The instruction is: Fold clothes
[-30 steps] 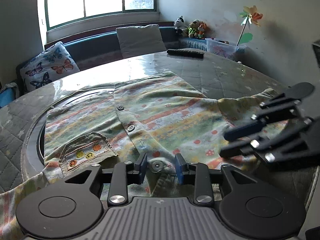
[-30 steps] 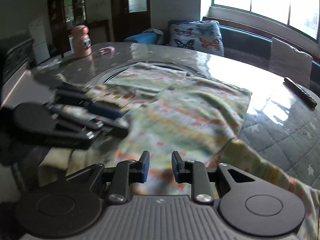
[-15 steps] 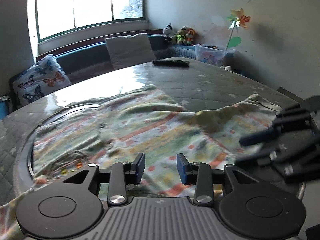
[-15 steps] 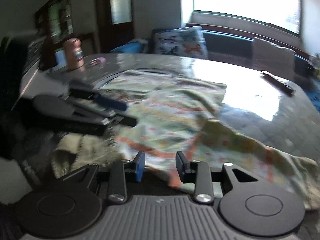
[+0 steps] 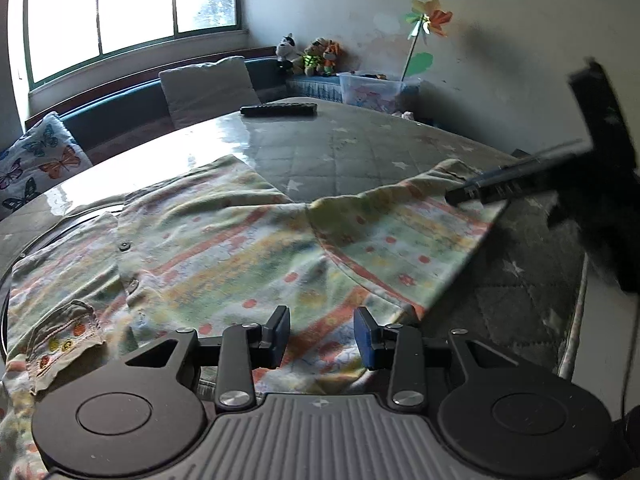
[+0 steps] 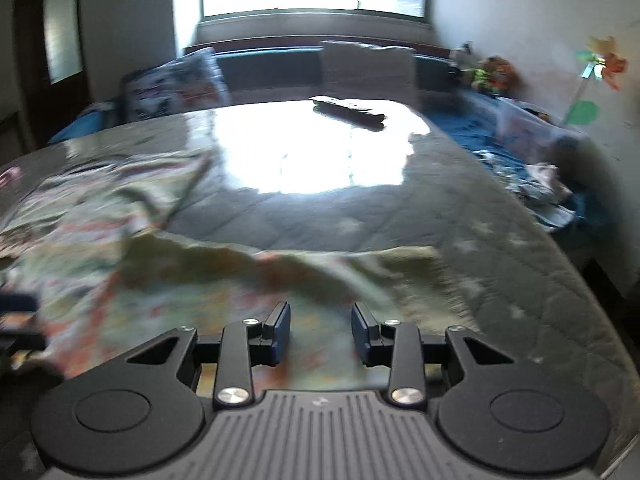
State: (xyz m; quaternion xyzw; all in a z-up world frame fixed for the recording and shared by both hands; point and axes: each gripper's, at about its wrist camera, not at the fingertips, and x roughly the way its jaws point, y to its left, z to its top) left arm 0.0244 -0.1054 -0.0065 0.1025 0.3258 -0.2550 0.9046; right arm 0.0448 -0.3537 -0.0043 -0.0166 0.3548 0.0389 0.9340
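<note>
shirt (image 5: 224, 248): striped/dotted button-up, lies spread on table (image 5: 352, 152), front up, buttons in a line left of centre, small pocket (image 5: 66, 340) w/ embroidered dots at lower left. one sleeve (image 5: 404, 236) stretches out to the right, flat on the quilted cover; hem end hangs toward the near table edge.

left tongs (image 5: 322, 334): low over the near part of shirt, pointing across it. jaws partway apart, narrow-ish gap; cloth shows thru the gap below them, pads not pressing on it, nothing held.

right tongs (image 6: 320, 330): own view is motion-blurred. jaws partway apart, same sort of gap, nothing between pads; sleeve (image 6: 280, 280) lies just beyond and under the tips. in left view the right tongs (image 5: 472, 192) come in from the right, tips at the far end of sleeve near the cuff; blurred, can't tell if touching cloth.

shirt vs tongs: body lies ahead/left of left tongs; sleeve runs between the two tools.

other items:
- remote (image 5: 278, 110), far side of table, well apart from shirt.
- grey cushion (image 5: 208, 88) and butterfly cushion (image 5: 28, 168) on bench under window (image 5: 120, 12).
- soft toys (image 5: 312, 56) in corner, plastic box (image 5: 372, 88) beside them, paper pinwheel (image 5: 430, 20) on wall.
</note>
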